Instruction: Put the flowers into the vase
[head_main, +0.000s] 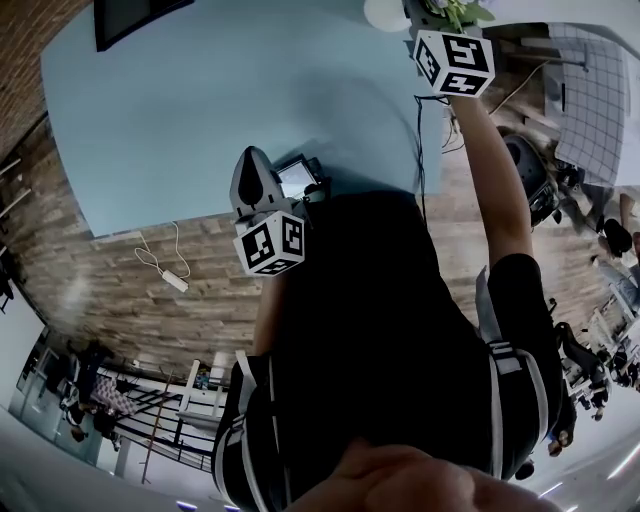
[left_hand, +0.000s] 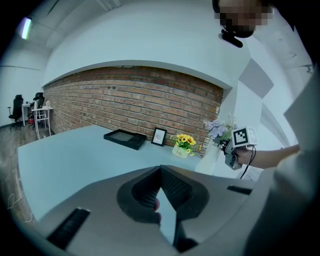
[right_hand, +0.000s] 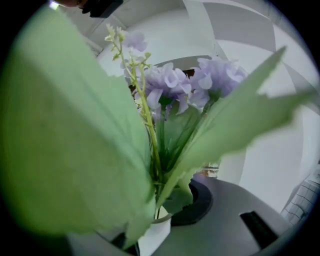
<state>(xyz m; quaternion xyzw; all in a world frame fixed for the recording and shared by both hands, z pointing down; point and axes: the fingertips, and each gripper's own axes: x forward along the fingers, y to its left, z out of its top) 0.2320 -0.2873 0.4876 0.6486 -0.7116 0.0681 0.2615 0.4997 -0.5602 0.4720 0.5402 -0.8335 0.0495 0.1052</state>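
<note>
Right gripper view: I read the right gripper (right_hand: 159, 220) clamped at part width on the stems of the lilac artificial flowers (right_hand: 170, 85) with broad green leaves, stem ends at the rim of the white vase (right_hand: 152, 235). I judged insertion begun; lowering and release were outstanding. The left gripper (left_hand: 161, 172) stood closed, empty. Print on the small framed card (left_hand: 159, 136) by the brick wall (left_hand: 125, 100) was illegible.

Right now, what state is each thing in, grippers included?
Flowers: held in the right jaws, stems at the vase mouth.
Vase: upright on the table.
Right gripper: shut on the flowers.
Left gripper: shut, nothing between the jaws.
Tray: lying flat, looks empty.
Frame: standing upright.
</note>
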